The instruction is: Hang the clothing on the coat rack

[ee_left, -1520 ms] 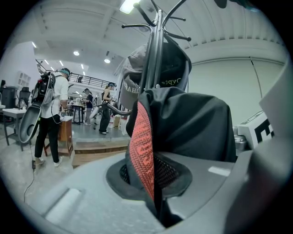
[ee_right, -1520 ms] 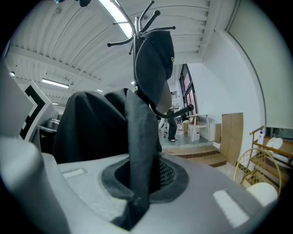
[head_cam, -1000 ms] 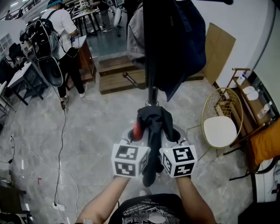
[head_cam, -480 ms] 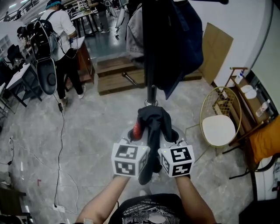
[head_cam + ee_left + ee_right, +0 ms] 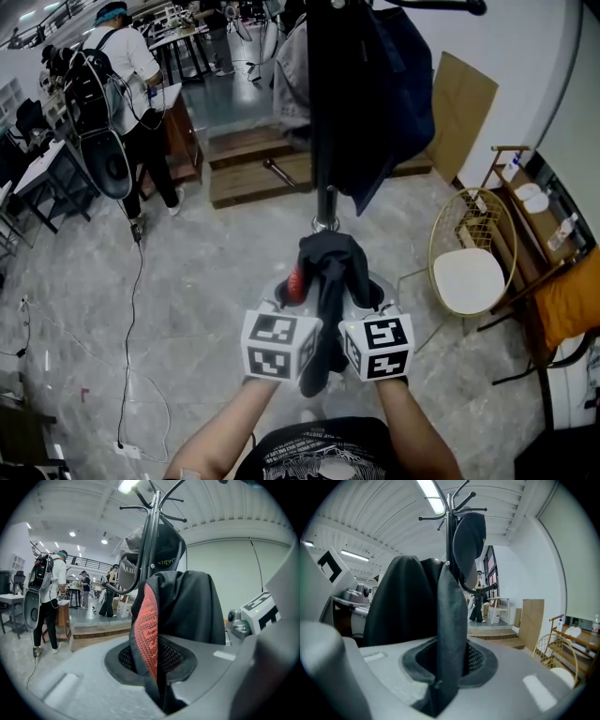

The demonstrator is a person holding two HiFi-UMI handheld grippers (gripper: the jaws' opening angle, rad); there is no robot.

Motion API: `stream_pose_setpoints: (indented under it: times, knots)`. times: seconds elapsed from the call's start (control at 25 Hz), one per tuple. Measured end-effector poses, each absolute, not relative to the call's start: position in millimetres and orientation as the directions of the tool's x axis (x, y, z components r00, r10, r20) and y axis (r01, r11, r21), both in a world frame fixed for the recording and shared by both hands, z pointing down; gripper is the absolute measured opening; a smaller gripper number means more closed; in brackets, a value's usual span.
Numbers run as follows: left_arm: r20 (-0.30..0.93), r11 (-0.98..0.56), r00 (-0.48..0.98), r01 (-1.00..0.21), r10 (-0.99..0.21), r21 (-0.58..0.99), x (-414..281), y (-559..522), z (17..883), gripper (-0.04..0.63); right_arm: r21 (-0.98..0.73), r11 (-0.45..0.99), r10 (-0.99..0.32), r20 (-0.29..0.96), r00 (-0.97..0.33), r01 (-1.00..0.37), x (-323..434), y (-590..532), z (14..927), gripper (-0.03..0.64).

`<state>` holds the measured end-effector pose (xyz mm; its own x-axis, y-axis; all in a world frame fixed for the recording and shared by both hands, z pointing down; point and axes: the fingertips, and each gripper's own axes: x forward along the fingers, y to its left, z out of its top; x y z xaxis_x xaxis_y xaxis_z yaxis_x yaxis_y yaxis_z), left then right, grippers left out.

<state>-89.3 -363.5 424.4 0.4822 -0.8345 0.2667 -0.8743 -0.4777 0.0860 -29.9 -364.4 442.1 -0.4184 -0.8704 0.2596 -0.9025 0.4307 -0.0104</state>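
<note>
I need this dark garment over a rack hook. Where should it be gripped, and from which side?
Probably take the dark garment on both flanks of its raised hump, coming from the near side, opposite the coat rack: the arch between stays free to drape over it, the tail hangs clear.

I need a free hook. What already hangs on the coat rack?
On the coat rack hang a dark cap and, beside it, a grey garment. The topmost hooks look bare. Hooks behind those two are covered, and the held black garment hides the rack's foot.
</note>
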Motion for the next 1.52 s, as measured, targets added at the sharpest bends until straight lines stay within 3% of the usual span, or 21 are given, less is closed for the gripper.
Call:
stream_pose_setpoints:
  times: [0.48,1.52]
  knots:
    - [0.270,-0.478,0.486,-0.873,-0.831,0.100,-94.6,-358.0,428.3,0.078,0.000,0.406,-0.875,0.288,-0.388,-0.914,-28.9,-357.3,447.7,0.097]
    - [0.282,-0.482,0.485,-0.872,-0.828,0.087,-85.0,-352.9,426.0,0.083,-0.001,0.388,-0.881,0.293,-0.371,-0.922,-16.0,-350.5,446.5,0.097]
